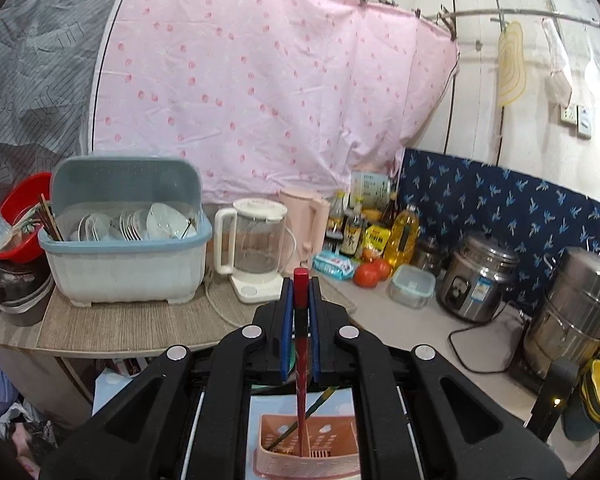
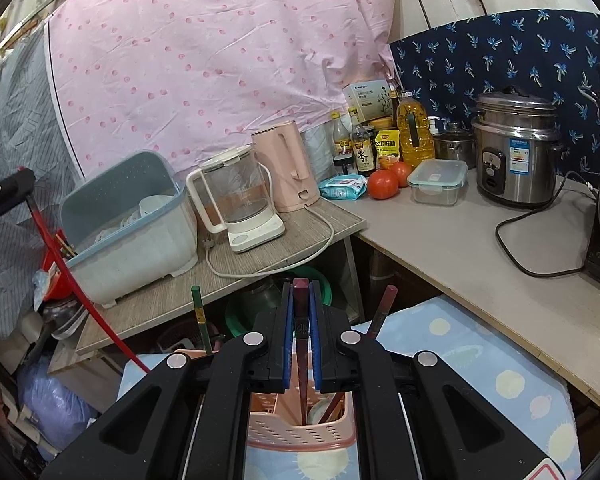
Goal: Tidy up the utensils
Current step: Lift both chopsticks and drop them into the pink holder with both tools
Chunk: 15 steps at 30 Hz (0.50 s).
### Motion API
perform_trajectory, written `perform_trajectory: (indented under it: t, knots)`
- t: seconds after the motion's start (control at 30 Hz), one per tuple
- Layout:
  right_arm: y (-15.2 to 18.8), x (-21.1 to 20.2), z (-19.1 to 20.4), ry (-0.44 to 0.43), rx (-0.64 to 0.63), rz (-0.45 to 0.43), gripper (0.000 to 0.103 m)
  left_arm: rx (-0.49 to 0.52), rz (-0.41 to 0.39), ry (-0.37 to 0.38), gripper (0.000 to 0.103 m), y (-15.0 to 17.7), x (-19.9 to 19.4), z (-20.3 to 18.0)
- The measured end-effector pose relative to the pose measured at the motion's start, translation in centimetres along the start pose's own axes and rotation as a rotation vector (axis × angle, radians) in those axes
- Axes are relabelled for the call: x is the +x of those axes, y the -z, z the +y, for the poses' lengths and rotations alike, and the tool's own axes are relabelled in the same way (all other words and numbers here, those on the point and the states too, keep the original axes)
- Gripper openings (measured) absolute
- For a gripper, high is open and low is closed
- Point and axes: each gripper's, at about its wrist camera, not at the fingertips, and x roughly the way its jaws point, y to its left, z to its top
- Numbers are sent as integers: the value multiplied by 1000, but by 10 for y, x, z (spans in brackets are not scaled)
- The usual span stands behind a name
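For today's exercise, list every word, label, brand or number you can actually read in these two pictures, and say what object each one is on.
None reads with certainty.
Dark sauce bottle: one large Chinese character, blurred.
Yellow packet: Chinese print, too small.
White box: lines too small.
Rice cooker: blue sticker, unreadable.
Dark red chopstick in the right hand-held gripper: embossed mark, illegible.

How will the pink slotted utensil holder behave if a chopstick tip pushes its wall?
The pink slotted utensil holder looks like thin perforated plastic, so probably light and apt to slide or tip. It sits on a printed cloth, which may add some grip. The red chopstick in the left gripper looks stiff, so pushes would transfer.
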Motion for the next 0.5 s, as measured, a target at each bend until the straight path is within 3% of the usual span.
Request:
perform_trajectory:
  t: [0.07, 0.2, 0.33, 0.43, 0.47, 0.5]
  knots:
    - [0, -1, -1, -3, 3, -1, 7, -14, -26, -4, 7, 1, -2, 2]
    - [2, 1, -4, 0, 7, 12, 7, 4, 0, -48, 7, 9, 13, 3]
    - [8, 6, -7, 7, 12, 34, 7, 14, 46, -92, 7, 24, 33, 11]
    - [12, 9, -8, 5, 7, 57, 8, -1, 99, -79, 7, 34, 44, 19]
    - [13, 8, -8, 13, 6, 52, 10, -2, 110, -87, 8, 37, 45, 19]
    - [14, 6, -8, 28, 5, 44, 20, -6, 122, -93, 11, 40, 47, 21]
